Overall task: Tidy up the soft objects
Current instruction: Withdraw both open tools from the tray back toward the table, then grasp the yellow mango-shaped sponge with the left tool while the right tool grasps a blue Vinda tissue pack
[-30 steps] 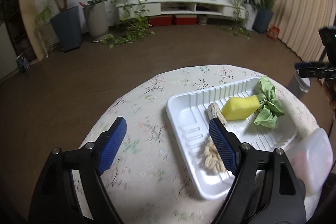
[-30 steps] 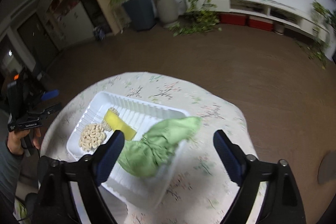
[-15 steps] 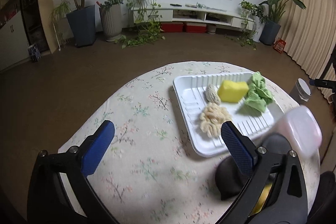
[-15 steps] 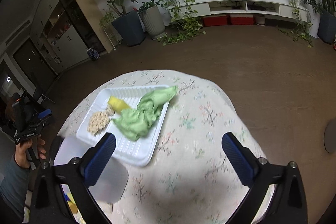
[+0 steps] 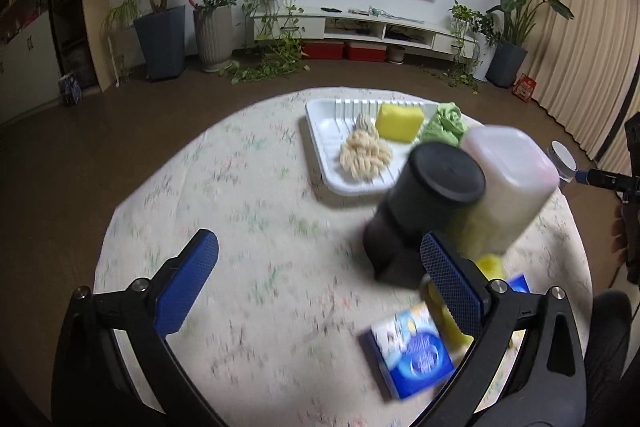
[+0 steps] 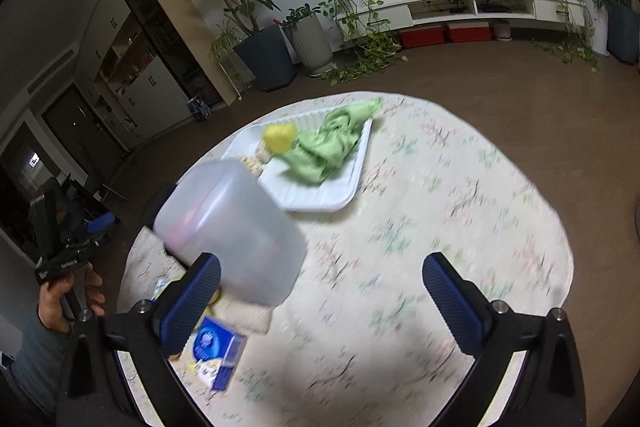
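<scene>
A white tray [image 5: 324, 131] at the far side of the round table holds a beige rope knot [image 5: 365, 154], a yellow sponge [image 5: 399, 122] and a crumpled green cloth [image 5: 446, 125]. The tray [image 6: 348, 183], sponge [image 6: 279, 138] and cloth [image 6: 328, 149] also show in the right wrist view. My left gripper [image 5: 318, 287] is open and empty above the near table, well short of the tray. My right gripper [image 6: 320, 297] is open and empty, also back from the tray.
A black cylinder [image 5: 424, 207] and a translucent plastic jug [image 5: 508, 187] stand between me and the tray; the jug [image 6: 232, 231] sits by my right gripper's left finger. A blue box [image 5: 412, 351] and yellow items lie near the front edge. The floral tablecloth [image 6: 440, 227] covers the table.
Both grippers have pulled back and up from the tray. The jug, black cylinder and blue box have come into view. The soft objects stay in the tray.
</scene>
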